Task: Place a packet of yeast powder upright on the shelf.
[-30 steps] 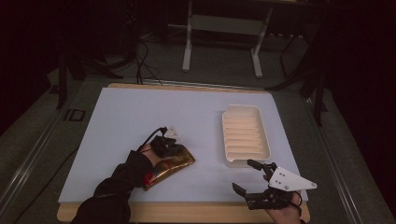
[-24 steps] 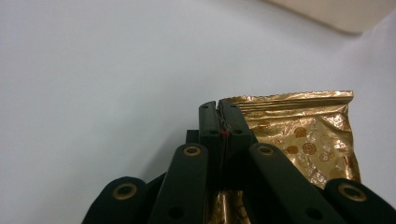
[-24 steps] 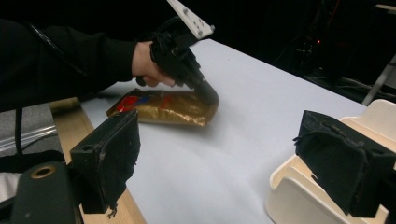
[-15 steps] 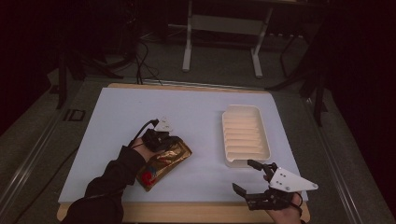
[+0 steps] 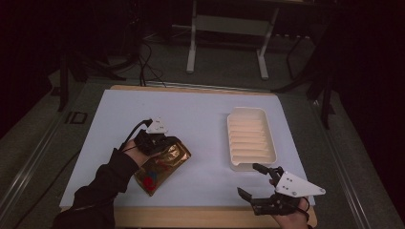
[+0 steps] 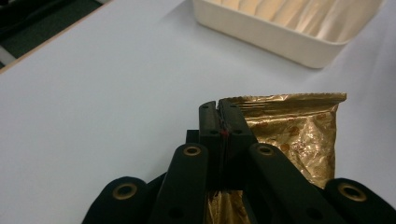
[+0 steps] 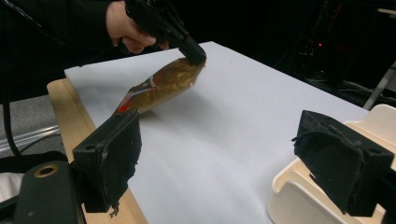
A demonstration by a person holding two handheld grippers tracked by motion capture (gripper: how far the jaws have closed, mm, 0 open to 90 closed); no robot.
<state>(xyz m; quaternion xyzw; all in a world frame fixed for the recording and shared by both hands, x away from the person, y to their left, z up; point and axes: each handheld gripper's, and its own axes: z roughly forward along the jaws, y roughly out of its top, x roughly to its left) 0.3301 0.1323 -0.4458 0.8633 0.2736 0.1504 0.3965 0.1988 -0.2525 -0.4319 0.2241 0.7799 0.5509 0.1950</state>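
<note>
We see the left gripper (image 5: 160, 139) clamped shut on the top seam of the crinkled gold foil snack pouch (image 5: 161, 165). Since a second ago the pouch's gripped end has come up off the white table sheet (image 5: 200, 114); its far end still rests there, left of the ribbed cream plastic tray (image 5: 250, 138). We judge a carry toward the tray is beginning. The right gripper (image 5: 255, 180) waits with jaws open, empty.

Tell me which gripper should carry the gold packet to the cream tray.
Left. The left gripper is already shut on the gold packet edge, lifting it; the right gripper hangs open and empty near the cream tray.
</note>
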